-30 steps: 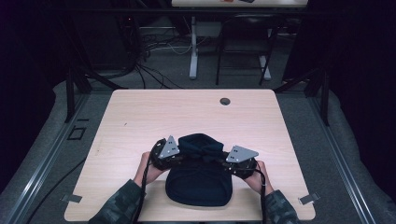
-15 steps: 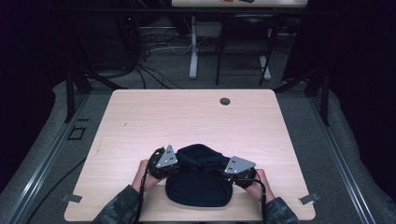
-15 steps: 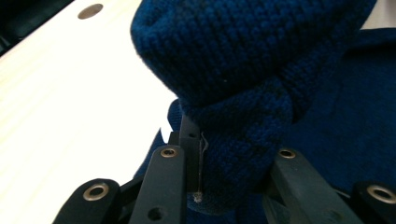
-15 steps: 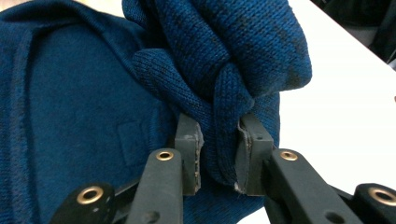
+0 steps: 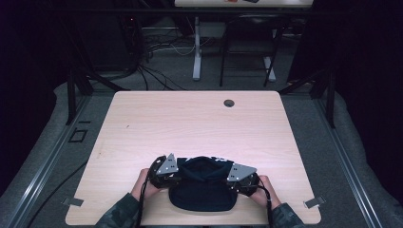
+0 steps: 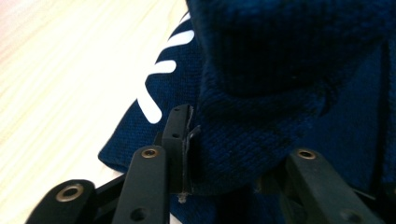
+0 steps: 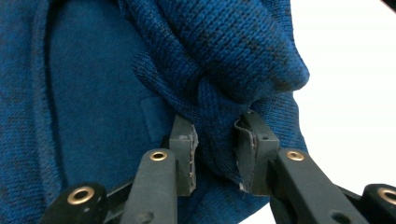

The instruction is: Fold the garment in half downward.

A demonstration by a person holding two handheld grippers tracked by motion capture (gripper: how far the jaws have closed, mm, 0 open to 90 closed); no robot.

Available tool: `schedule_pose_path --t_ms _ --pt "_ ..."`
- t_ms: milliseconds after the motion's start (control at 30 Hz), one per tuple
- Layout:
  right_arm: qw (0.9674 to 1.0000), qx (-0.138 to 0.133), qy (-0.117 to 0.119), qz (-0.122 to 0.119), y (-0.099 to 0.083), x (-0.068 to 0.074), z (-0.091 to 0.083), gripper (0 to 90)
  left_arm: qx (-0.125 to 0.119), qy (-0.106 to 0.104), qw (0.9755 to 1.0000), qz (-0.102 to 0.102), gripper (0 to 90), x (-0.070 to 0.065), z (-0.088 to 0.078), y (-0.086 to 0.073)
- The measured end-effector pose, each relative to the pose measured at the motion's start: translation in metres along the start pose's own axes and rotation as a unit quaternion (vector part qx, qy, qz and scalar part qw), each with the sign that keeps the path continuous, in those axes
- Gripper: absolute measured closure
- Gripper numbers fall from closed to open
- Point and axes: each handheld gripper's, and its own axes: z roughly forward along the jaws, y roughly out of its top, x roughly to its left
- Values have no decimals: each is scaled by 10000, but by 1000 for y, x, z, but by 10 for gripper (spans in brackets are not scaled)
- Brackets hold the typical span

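While you hold both claws low at the near edge of the desk [image 5: 142, 123], a dark navy knit garment [image 5: 203, 190] lies bunched between them, touching both. High view: left claw [image 5: 172, 174] sits at the garment's left side w/ its grey plate up; right claw [image 5: 234, 180] at its right side, same. Your left hand [image 5: 145, 184] and right hand [image 5: 263, 189] come in from the bottom, camo-pattern sleeves [image 5: 119, 216] just behind them.

Left claw view: left claw [image 6: 224, 154] is closed on a fold of the navy knit; one pad [image 6: 180, 140] presses the fabric edge, other jaw mostly hidden under cloth. White stripes [image 6: 161, 70] printed on the flatter layer beneath, next to bare wood. Thick ribbed roll of the garment [image 6: 289, 51] hangs over the upper part of the view.

Right claw view: right claw [image 7: 215, 154] is clamped on a twisted bunch of the knit [image 7: 210, 56]; both pads [image 7: 184, 154] touch fabric, w/ cloth filling the gap. Flat layer w/ a seam line runs up the left. Desk surface reads washed-out white at right.

Far side of the desk: small round grommet hole [image 5: 229, 103], well apart from the garment. Beyond the desk, cables [image 5: 157, 71] on the floor and legs of another desk [image 5: 197, 52].
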Motion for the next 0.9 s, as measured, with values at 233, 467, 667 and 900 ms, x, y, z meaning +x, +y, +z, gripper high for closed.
schedule_pose_path --t_ms 233,467,667,900 --pt "9997 101 219 53 -5 2 8 689 60 -40 9998 -179 484 -1 -9 -6" --pt "9992 131 336 175 -7 1 11 690 -1 -63 9980 -633 365 4 -33 -19" --pt "9990 161 370 173 -7 2 13 688 -548 179 9946 -857 358 19 -53 -8" --pt "9990 187 368 151 -6 2 14 678 -487 260 9949 -843 341 14 -27 15"
